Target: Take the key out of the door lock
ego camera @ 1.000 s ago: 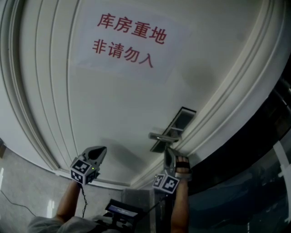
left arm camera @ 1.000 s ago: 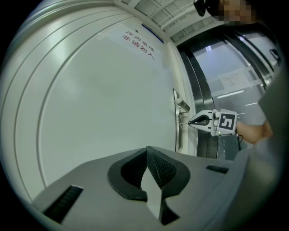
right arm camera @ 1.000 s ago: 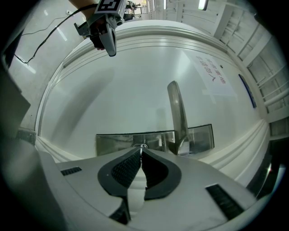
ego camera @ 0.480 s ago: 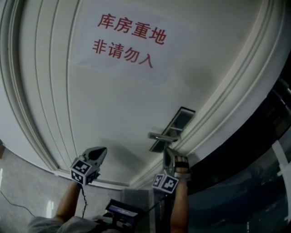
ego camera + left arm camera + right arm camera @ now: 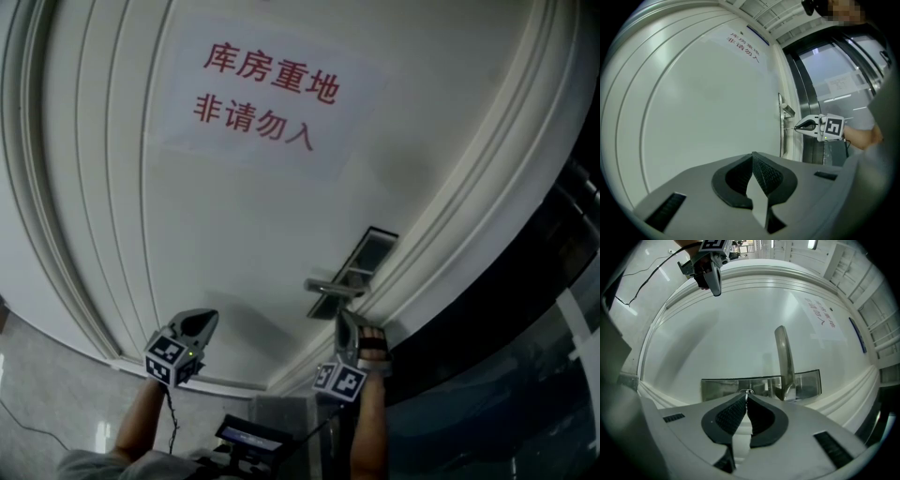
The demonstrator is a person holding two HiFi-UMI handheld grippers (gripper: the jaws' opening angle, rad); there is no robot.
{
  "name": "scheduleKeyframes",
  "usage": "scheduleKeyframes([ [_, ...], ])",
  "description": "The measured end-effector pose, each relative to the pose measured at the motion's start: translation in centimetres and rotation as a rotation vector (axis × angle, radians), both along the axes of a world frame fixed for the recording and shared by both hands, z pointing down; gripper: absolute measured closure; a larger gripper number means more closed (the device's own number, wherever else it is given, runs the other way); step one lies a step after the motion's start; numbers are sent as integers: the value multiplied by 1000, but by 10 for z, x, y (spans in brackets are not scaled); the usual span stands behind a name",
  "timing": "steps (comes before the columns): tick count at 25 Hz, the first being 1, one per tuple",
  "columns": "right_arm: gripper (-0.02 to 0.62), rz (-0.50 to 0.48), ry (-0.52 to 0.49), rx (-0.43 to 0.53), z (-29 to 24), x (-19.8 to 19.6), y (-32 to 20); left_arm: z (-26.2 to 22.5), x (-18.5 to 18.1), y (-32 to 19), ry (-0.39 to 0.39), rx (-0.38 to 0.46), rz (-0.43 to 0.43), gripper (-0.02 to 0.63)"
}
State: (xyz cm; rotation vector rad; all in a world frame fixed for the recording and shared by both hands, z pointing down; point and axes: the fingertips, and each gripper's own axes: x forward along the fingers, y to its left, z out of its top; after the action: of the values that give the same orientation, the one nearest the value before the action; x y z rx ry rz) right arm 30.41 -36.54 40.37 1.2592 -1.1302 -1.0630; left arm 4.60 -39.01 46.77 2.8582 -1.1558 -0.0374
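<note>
Key [image 5: 747, 391] sits in the lock with only its small metal head showing, pinched between the clenched jaws of the right gripper [image 5: 746, 398]. Just behind it lies the steel lock plate [image 5: 719, 386], with the lever handle [image 5: 783, 357] beside it on the white door [image 5: 740, 319]. The step in hand looks like the pull. Draw straight back along the key's own line, level, with no twist or droop, so the blade does not bind; grip firmly on so thin a head. Further off, the left gripper [image 5: 753, 157] hangs short of the door, jaws closed on nothing. A paper notice [image 5: 258, 94] is higher up the door.
</note>
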Motion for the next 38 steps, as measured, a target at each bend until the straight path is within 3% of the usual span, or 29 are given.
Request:
scheduleKeyframes([
  [15, 574, -10, -49, 39, -5, -4, 5, -3, -10, -1, -1, 10, 1, 598],
  [26, 574, -41, -189, 74, -5, -19, 29, -6, -21, 10, -1, 19, 1, 598],
  [31, 574, -43, -297, 105, 0, -27, 48, -4, -27, 19, -3, 22, -1, 598],
  [38, 574, -78, -630, 110, 12, -44, 82, -1, -39, 35, -6, 26, -4, 598],
])
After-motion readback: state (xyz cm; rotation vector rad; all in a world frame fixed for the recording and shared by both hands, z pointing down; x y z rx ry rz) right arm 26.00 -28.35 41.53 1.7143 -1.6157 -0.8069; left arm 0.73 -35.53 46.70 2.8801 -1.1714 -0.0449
